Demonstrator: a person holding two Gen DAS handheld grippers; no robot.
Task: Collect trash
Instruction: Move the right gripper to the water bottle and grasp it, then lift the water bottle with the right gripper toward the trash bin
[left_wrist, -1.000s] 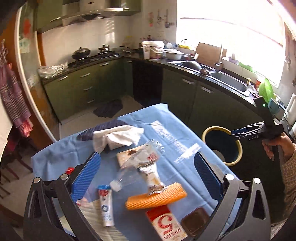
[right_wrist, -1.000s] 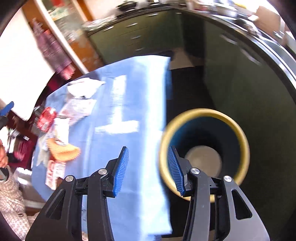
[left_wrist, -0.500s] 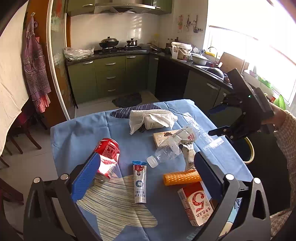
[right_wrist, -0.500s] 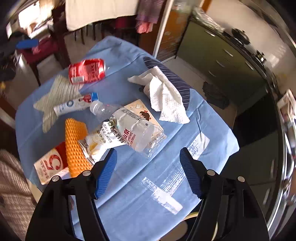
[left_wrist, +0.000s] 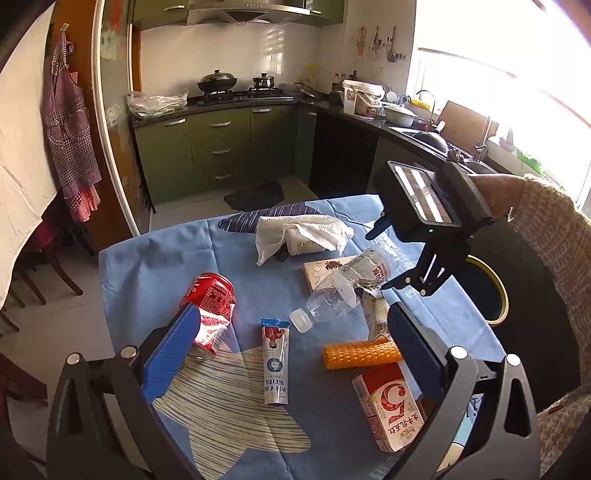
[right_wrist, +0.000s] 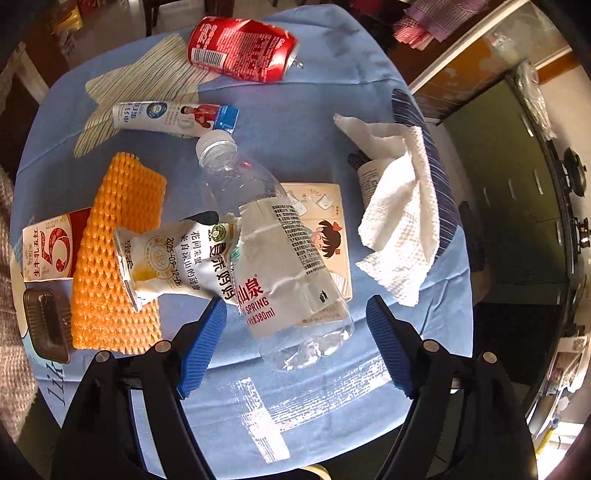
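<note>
My right gripper (right_wrist: 291, 343) points steeply down at the blue-clothed worktop (right_wrist: 325, 110), its blue fingers (right_wrist: 201, 345) widening and bare; the base of the crumpled clear plastic water bottle (right_wrist: 280, 258) lies just ahead of them and partly between, touched by neither. My left gripper (left_wrist: 291, 358) hangs back with its fingers spread and nothing in them, the dented red drink can (left_wrist: 211, 314) just beyond its left finger and the red-and-white milk carton (left_wrist: 391, 402) by its right one.

The risks I judge from here:
- The torn white snack pouch (right_wrist: 173, 258) overlaps the bottle's side by my left finger, so closing could catch it too, or drag it off the orange foam net sleeve (right_wrist: 114, 254)
- The bottle is thin and already creased; a squeeze near its base may make it buckle and slide out
- It rests on a flat illustrated card (right_wrist: 325, 236), which could shift with it

The yellow-rimmed dark bin (left_wrist: 491, 291) sits beyond the worktop's edge, mostly behind my right gripper in the left view. A white paper towel (right_wrist: 399, 206) covers most of some small container, which I cannot identify. The dark plastic tray (right_wrist: 46, 325) is at the frame edge, contents unclear
</note>
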